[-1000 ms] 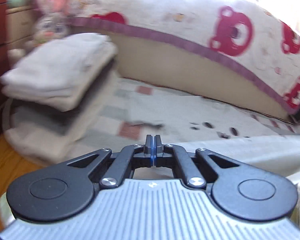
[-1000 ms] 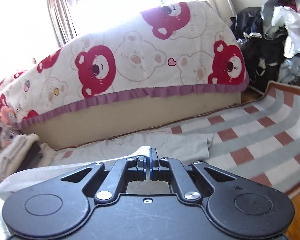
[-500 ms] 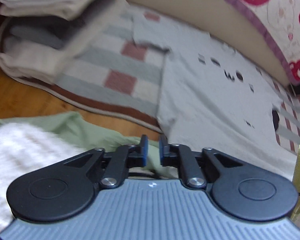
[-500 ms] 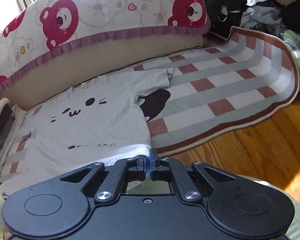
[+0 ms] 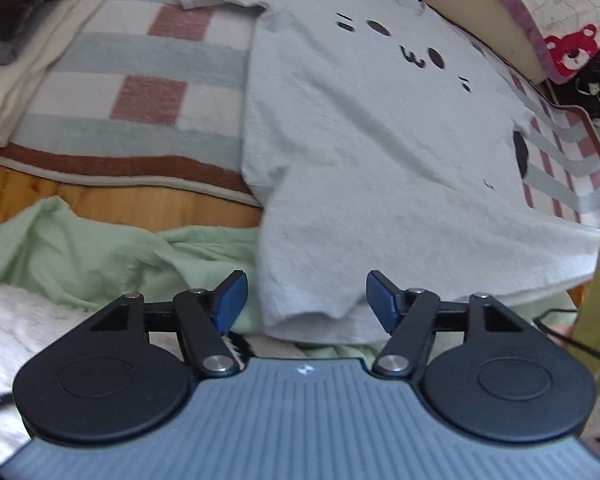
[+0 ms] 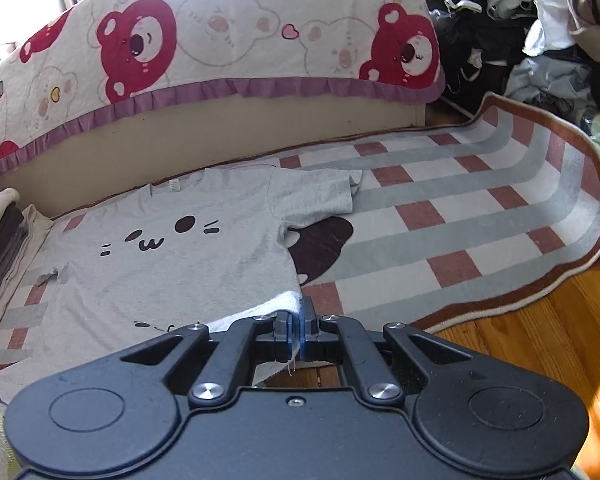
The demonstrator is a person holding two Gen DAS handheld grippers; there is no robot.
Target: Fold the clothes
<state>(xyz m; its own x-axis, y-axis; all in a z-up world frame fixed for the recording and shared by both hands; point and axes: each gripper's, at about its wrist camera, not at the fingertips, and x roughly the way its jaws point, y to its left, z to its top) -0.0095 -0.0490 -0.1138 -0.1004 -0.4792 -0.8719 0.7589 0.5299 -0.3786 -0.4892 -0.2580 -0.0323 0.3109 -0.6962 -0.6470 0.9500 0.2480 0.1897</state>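
A grey T-shirt [image 5: 380, 140] with a black cat-face print lies spread face up on a checked rug [image 5: 148, 96]. My left gripper [image 5: 306, 302] points steeply down over the shirt's near hem corner. Its jaws are opening, and the hem lies between the blue pads [image 5: 230, 300] without being pressed. In the right wrist view the same T-shirt [image 6: 188, 272] stretches away toward the bed. My right gripper [image 6: 300, 330] is shut on the hem's other near corner, and a fold of pale fabric sticks up from the pinch.
Folded clothes [image 5: 12, 20] are stacked at the rug's left end. A bed with a bear-print quilt [image 6: 220, 40] borders the far side. Loose dark clothes [image 6: 520, 32] pile up at the far right. A light green cloth [image 5: 80, 248] lies on the wooden floor [image 6: 540, 340] nearest me.
The left gripper has tipped down from the folded stack to the shirt, and its jaws have gone from shut to wide apart. The right gripper has dropped lower, still pinching the hem.
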